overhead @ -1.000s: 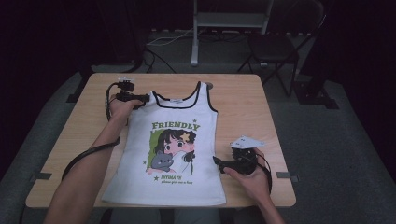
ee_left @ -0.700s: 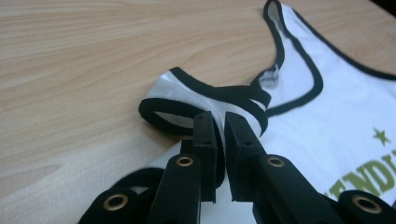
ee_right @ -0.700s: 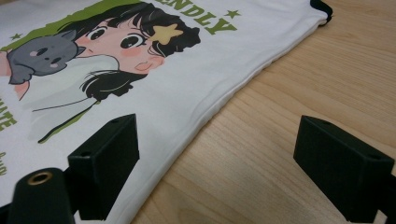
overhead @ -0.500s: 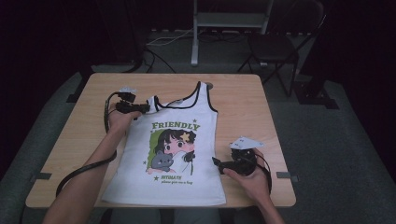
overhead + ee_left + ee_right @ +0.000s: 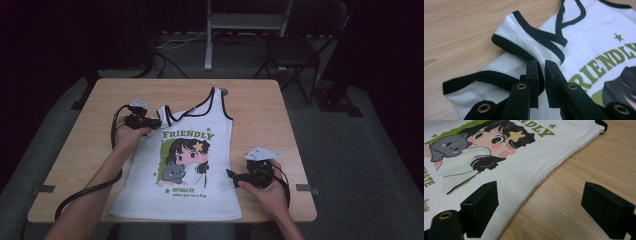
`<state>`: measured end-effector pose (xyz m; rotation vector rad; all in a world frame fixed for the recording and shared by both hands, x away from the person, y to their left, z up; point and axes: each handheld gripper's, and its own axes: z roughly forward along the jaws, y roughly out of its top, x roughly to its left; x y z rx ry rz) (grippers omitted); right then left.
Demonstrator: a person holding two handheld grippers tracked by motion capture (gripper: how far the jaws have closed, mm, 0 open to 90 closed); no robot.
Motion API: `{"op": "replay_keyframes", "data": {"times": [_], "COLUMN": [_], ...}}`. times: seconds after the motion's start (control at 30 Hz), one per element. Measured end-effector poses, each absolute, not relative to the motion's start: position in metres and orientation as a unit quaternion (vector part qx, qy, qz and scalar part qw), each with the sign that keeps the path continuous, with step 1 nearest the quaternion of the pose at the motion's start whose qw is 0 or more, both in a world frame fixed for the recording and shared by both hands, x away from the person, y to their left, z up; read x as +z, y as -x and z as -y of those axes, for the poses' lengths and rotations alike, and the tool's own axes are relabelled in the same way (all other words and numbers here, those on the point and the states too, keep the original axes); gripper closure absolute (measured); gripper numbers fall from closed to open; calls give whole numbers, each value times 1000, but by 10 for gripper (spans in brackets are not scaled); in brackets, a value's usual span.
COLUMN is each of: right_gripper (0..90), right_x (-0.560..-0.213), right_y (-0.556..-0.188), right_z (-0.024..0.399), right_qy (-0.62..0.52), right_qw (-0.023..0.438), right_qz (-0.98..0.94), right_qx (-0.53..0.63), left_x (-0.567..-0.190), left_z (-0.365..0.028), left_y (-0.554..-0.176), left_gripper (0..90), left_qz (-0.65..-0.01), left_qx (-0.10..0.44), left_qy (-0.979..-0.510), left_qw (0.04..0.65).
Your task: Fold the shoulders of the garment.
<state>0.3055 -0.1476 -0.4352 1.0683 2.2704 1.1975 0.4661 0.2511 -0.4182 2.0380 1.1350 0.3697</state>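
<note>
Your left gripper point(image 5: 541, 72) has its jaws pinched on the tank top's point(image 5: 192, 165) left shoulder strap point(image 5: 531, 47) and has dragged it in from the bench's point(image 5: 280, 115) far-left area, folding it over the chest. A lengthwise fold seems begun, though the pinch is partly hidden. Your right gripper point(image 5: 539, 207) hovers wide open, empty, straddling the shirt's right side seam.

Dim studio: lone wooden table point(image 5: 260, 100), stand point(image 5: 248, 21), chair point(image 5: 295, 50)
</note>
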Motion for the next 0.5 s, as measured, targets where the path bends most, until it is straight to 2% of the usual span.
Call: {"op": "replay_keyframes", "data": {"times": [0.5], "right_gripper": [137], "right_x": [-435], "right_y": [-305], "right_z": [146], "right_qy": [-375], "right_qw": [180], "right_qz": [-805], "right_qx": [424], "left_x": [-422], "left_z": [-250], "left_y": [-451], "left_gripper": [821], "left_qz": [-423], "left_qx": [141], "left_qy": [-815], "left_qw": [369]}}
